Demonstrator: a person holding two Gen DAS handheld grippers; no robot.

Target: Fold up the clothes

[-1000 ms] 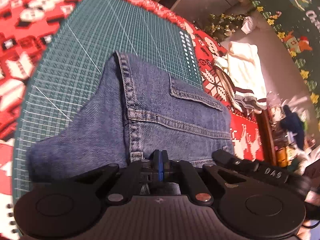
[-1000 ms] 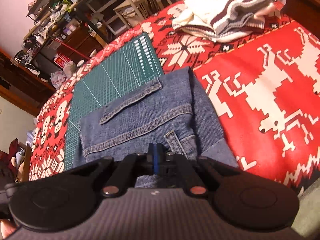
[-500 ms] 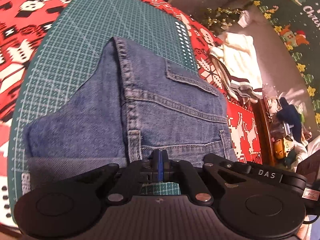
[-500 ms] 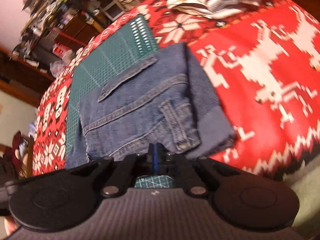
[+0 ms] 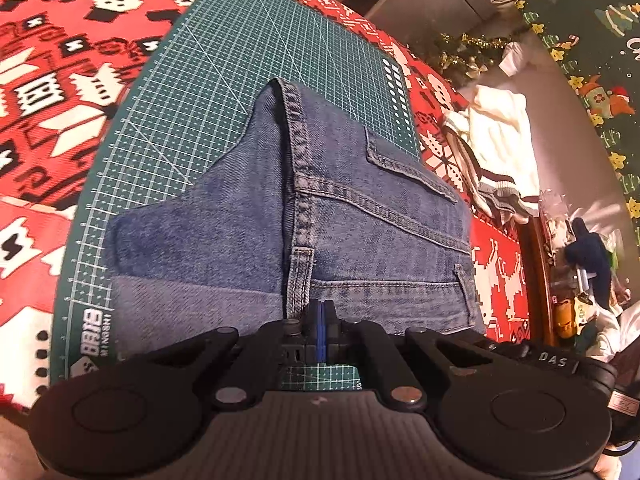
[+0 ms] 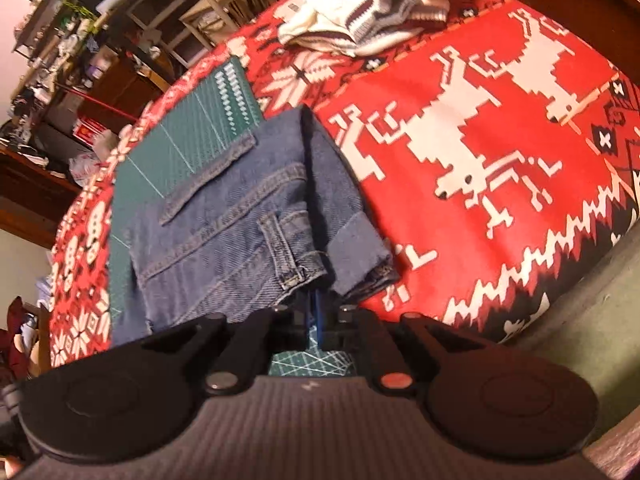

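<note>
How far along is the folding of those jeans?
Mostly done, it seems. The jeans lie in a compact stack of layers on the green cutting mat. In hand: the left hand-held gripper and right hand-held gripper are both shut at the near edge, though whether they pinch denim is unclear. Left: the white striped sweater is still bunched up, unfolded, on the red tablecloth.

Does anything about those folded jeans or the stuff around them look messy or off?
The jeans are folded unevenly: a lower layer sticks out past the top one, off the green cutting mat. A cream sweater lies crumpled behind.
</note>
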